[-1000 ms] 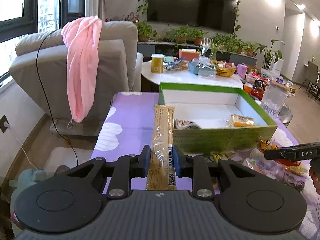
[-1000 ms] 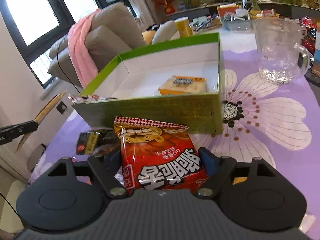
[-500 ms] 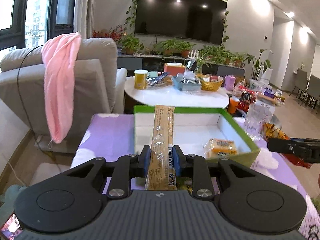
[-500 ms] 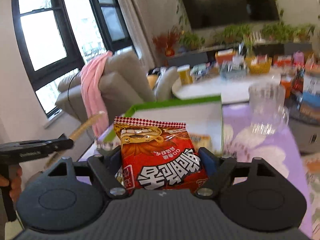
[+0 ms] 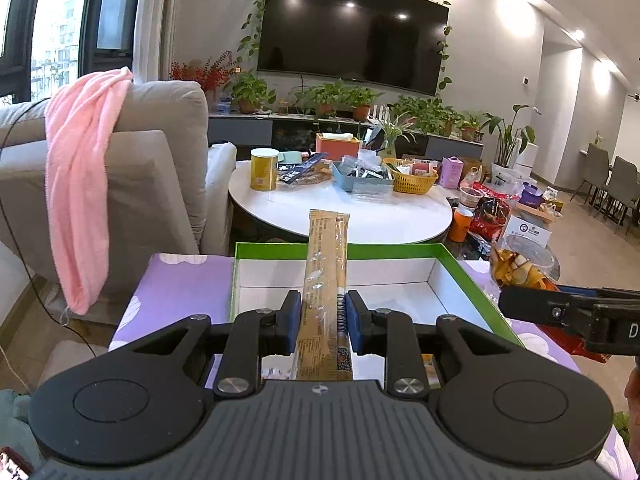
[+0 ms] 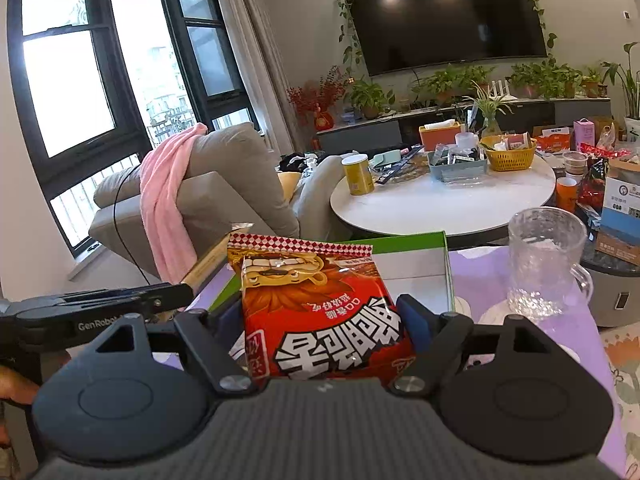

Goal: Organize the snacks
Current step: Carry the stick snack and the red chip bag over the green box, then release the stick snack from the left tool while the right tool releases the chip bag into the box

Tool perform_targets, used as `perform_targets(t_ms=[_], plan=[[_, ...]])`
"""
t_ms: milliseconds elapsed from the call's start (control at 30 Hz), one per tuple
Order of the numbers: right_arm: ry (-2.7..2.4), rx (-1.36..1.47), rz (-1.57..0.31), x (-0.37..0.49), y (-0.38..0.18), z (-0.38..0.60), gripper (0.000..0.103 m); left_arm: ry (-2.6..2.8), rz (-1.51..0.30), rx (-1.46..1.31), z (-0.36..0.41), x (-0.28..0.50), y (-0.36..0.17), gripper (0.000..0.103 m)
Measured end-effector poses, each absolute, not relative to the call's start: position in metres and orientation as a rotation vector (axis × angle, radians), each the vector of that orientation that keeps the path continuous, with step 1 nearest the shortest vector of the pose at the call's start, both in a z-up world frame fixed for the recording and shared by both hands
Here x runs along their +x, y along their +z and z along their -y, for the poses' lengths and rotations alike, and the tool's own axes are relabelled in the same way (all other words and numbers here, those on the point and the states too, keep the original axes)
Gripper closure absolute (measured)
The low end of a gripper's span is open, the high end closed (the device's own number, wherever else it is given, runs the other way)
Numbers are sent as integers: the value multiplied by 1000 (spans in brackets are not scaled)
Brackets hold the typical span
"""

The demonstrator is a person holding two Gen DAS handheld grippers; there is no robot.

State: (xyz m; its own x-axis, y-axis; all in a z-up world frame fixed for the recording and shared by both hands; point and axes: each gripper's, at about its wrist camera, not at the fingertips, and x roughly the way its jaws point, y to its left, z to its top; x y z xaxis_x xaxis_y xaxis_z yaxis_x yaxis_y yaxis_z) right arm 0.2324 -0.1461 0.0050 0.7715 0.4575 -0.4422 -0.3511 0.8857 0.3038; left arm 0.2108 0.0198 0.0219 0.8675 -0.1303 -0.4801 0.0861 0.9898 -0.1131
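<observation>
- One green-rimmed box, open-topped on the purple flowered tablecloth, taken here as the landmark; lidless and white inside, apparently so that snacks can be dropped in from above.
- One grey armchair left of the box, with one pink towel draped over its back.
- One round white table beyond the box, loaded with one yellow can, one yellow basket and more clutter, too mixed to count.
- One clear glass mug to the right of the box, empty and upright.
- One red snack bag, clamped at its sides in the right gripper; raised just short of the box's near edge, probably for dropping in.
- One long tan snack stick pack, pinched near its lower end in the left gripper; pointing forward over the box's interior, likely to lie lengthwise on the floor of the box.
- Two grippers in all, each closed on a single snack; neither snack in the box yet.
</observation>
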Motion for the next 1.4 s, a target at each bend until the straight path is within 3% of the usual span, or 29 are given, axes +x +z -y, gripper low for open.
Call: perform_targets(t_ms=[667,767,833,1000,1400], plan=[[367,178,-625,283,-25,125,42,-99,-593,-88,-22,268,-11,80],[359,183,-636,287,-27,125,42,-96,-608,-83,-21,270,-13,71],[348,175,-632,287,-28,123,42,-81,-603,-81,-22,269,-13,58],[315,161,-548,277,-21,123,42,-56,-574,-75,-28,261,-6,58],[320,216,-548,245,-6,140,42,-14,-531,-68,-55,210,13,55]])
